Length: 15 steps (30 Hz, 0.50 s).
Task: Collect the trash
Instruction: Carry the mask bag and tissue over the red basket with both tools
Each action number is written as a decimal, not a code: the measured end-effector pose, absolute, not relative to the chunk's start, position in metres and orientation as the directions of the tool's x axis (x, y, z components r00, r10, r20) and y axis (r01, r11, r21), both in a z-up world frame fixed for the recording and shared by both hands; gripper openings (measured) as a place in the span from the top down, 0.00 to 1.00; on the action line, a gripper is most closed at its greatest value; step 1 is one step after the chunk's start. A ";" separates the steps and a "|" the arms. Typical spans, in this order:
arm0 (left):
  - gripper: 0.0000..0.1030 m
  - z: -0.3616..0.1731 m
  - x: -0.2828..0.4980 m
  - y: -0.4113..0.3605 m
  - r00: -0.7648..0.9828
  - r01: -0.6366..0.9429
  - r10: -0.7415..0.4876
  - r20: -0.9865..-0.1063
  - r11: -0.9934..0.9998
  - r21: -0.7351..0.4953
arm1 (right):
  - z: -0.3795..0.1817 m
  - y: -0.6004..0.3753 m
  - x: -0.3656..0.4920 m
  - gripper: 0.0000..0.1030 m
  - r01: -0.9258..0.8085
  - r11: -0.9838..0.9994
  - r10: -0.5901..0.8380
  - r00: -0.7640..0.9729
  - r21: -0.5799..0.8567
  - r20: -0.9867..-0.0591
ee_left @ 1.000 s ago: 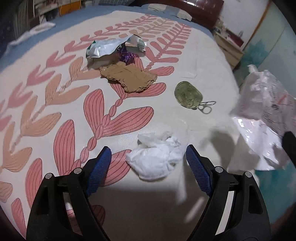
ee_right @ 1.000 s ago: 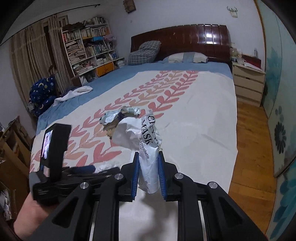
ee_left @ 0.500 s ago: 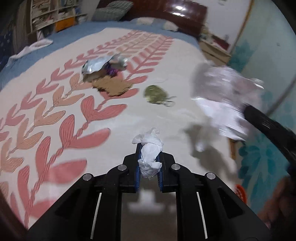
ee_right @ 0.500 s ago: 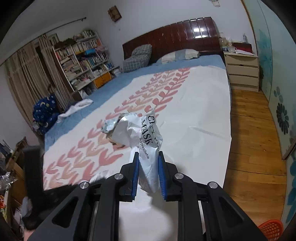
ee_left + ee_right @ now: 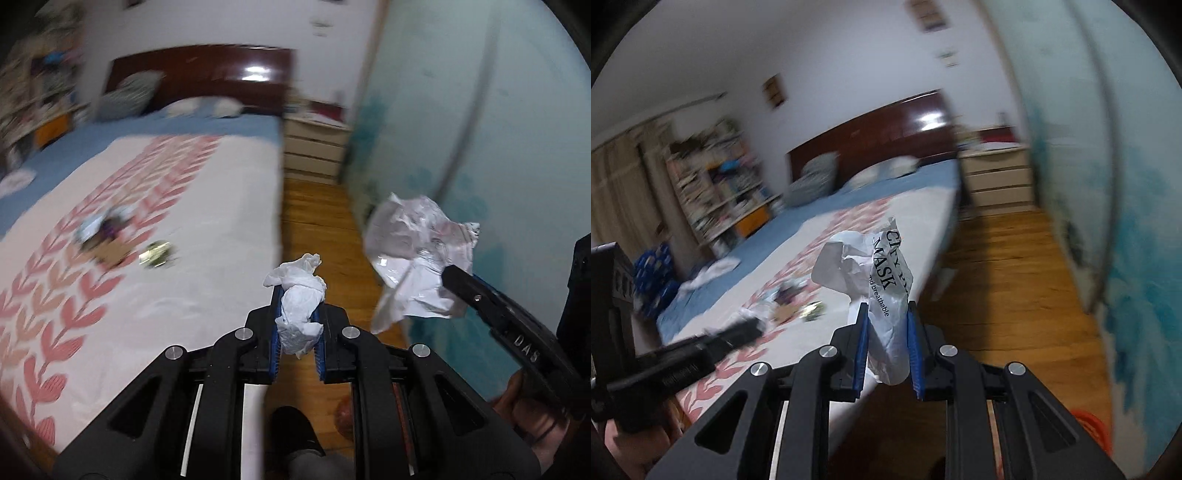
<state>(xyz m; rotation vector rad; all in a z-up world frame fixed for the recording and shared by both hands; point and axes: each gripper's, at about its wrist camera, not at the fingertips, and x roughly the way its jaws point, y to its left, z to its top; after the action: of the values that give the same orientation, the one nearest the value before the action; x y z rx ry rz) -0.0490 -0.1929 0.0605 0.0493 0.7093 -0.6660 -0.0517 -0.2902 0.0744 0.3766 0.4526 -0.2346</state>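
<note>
The left gripper has its two blue-padded fingers closed narrow on a crumpled white paper tissue, which sticks out above and in front of the fingertips. Below these fingers is the orange-brown wooden floor, and to the left of them is the edge of the bed with a white cover printed with pink leaves. On this cover, far in front and to the left of the left fingers, the other trash lies blurred: a silver foil wrapper with something purple, a flat brown cardboard piece and a small round greenish object. The right gripper holds between its blue pads a crumpled white plastic package with black letters "MASK"; the package stands up above the fingertips. In the left wrist view the same package hangs to the right of the left fingers, in front of the pale turquoise wall. At the lower right of the right fingers, a part of a red-orange plastic basket shows on the floor.
</note>
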 end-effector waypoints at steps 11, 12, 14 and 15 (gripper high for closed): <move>0.86 0.020 -0.110 -0.358 0.161 0.841 -0.754 -0.637 0.442 -0.312 | 0.006 -0.422 -0.194 0.80 0.598 0.755 -0.306 0.685 0.270 -0.661; 0.86 0.008 -0.113 -0.372 0.131 0.850 -0.745 -0.654 0.423 -0.312 | -0.005 -0.430 -0.200 0.80 0.612 0.745 -0.304 0.666 0.266 -0.681; 0.86 -0.026 -0.125 -0.412 0.089 0.879 -0.695 -0.713 0.391 -0.271 | -0.037 -0.444 -0.211 0.80 0.650 0.711 -0.293 0.620 0.267 -0.728; 0.86 -0.038 -0.128 -0.424 0.076 0.889 -0.681 -0.728 0.377 -0.261 | -0.052 -0.449 -0.215 0.80 0.668 0.695 -0.286 0.598 0.268 -0.749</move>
<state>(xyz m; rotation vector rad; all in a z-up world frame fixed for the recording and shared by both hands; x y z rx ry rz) -0.1282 -0.4244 -0.0378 0.2799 0.9024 -1.2001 -0.2152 -0.4493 -0.0521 0.5736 0.7370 -0.5898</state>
